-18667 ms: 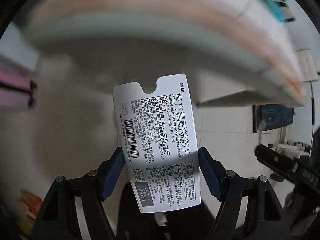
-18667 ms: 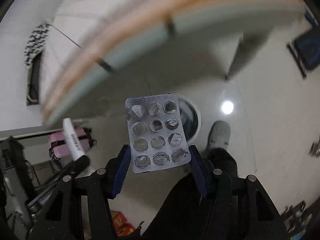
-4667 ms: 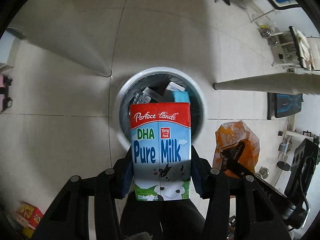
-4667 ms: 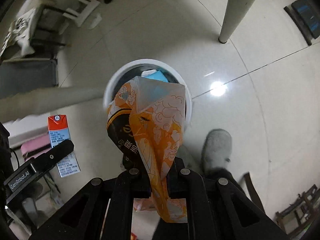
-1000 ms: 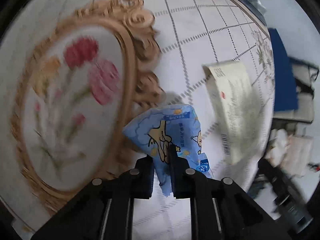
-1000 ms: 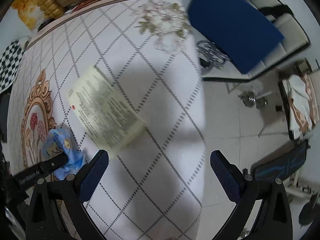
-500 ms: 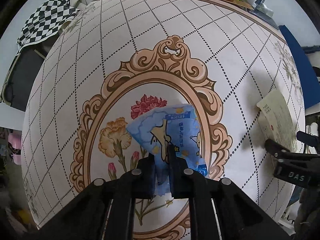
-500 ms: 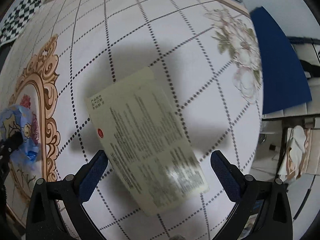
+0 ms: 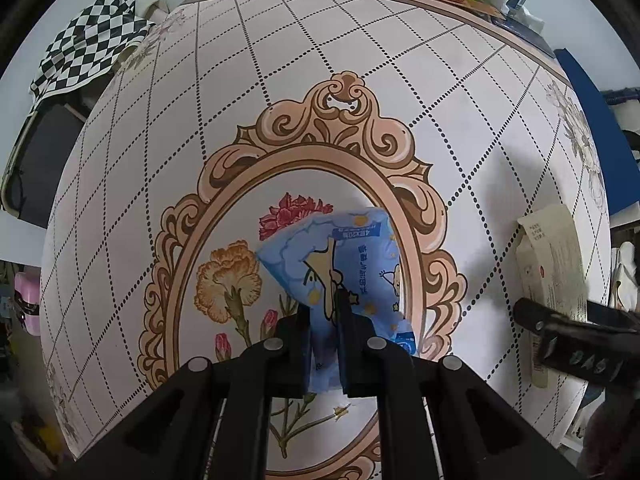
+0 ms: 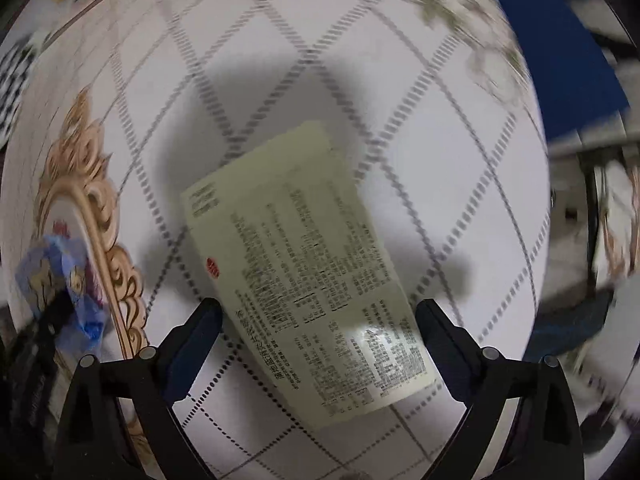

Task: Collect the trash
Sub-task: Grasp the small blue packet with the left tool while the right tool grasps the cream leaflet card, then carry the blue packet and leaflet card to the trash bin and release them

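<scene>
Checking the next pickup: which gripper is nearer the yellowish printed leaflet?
Right. The right gripper hangs open directly over the leaflet; the left gripper, shut on the blue wrapper, is off to its side.

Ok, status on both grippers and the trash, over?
Left gripper shut on blue wrapper. Right gripper open, straddling the cream leaflet on the tablecloth. Nothing in the way.

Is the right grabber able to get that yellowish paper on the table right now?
Probably yes. The right gripper is open, its fingers either side of the paper, which lies flat on the table with nothing covering it.
</scene>
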